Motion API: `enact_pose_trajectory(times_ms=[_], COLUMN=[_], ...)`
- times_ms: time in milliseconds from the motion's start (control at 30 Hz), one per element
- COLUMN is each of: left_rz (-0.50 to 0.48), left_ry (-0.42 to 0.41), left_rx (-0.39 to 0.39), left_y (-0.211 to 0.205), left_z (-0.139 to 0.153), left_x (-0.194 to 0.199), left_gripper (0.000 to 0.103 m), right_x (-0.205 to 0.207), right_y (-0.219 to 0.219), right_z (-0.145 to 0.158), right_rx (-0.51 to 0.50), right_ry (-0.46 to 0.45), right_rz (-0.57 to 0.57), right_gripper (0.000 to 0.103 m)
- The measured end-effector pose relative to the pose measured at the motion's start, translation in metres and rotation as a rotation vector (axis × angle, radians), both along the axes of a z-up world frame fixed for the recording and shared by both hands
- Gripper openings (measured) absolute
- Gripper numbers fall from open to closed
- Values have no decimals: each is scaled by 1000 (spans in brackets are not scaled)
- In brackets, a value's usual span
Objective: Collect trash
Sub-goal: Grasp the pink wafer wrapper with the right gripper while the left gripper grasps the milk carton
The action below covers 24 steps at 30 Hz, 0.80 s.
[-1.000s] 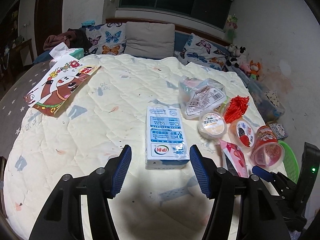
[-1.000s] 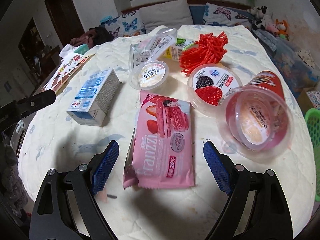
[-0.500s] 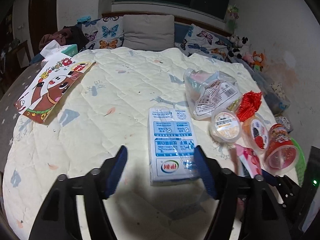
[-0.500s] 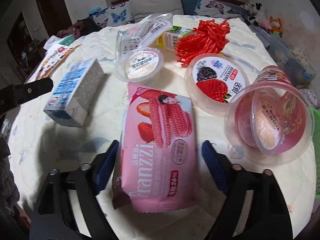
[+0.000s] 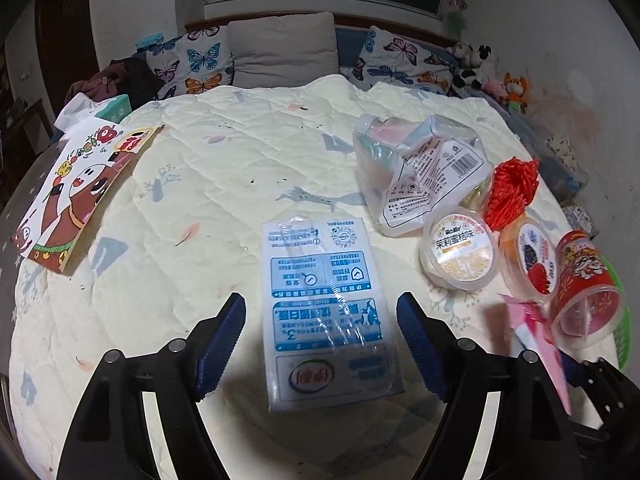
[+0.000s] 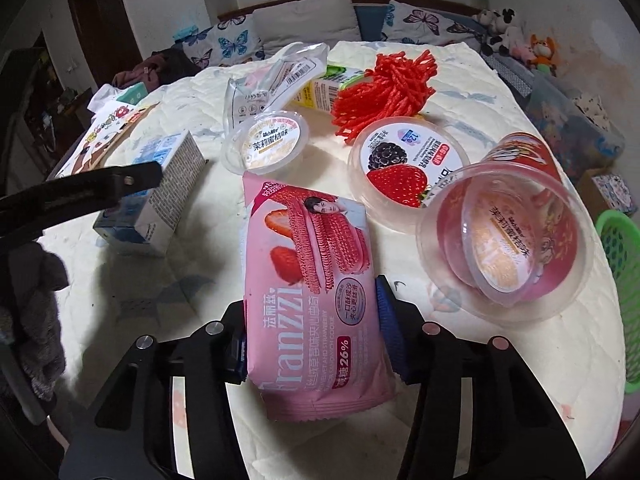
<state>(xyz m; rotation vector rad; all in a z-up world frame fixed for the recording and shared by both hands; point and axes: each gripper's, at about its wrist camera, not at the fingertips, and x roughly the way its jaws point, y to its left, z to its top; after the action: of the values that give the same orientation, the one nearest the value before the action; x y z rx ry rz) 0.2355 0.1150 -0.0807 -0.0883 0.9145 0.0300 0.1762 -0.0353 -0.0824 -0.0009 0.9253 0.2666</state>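
Note:
A blue-and-white milk carton [image 5: 326, 312] lies flat on the bed quilt [image 5: 192, 184]. My left gripper [image 5: 322, 346] is open, with its fingers on either side of the carton's near end, apart from it. A pink Franzzi cookie packet [image 6: 312, 288] lies in front of the right wrist camera. My right gripper [image 6: 312, 344] is shut on its near half, with blue pads pressed to both sides. The carton also shows in the right wrist view [image 6: 160, 192], with the left gripper's finger in front of it.
Other trash lies on the right of the quilt: a clear plastic bag [image 5: 420, 172], a jelly cup [image 6: 266, 142], a berry cup [image 6: 408, 168], a red tipped cup [image 6: 508, 236] and red shreds [image 6: 384, 88]. A green basket [image 6: 620, 292] stands at the right edge. A cartoon box [image 5: 76, 196] lies left.
My right gripper has moved forward and shut on the pink cookie packet. My left gripper has moved forward until its open fingers flank the milk carton.

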Motion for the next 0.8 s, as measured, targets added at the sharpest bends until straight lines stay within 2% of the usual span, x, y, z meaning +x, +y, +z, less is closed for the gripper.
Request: enact_pose_trajectory(times_ms=[333, 567, 800], left_rz=[22, 19, 19], left_ry=[26, 27, 22], left_rx=[30, 44, 42], left_y=[-3, -8, -9], left_z=[-13, -18, -16], left_x=[13, 16, 10], left_gripper=[74, 64, 63], right_x=[-23, -38, -51], right_y=[-9, -23, -42], right_z=[19, 29, 40], right_rx=[29, 26, 41], right_ry=[-33, -56, -73], right_rz=[28, 24, -1], right_gripper=[52, 52, 52])
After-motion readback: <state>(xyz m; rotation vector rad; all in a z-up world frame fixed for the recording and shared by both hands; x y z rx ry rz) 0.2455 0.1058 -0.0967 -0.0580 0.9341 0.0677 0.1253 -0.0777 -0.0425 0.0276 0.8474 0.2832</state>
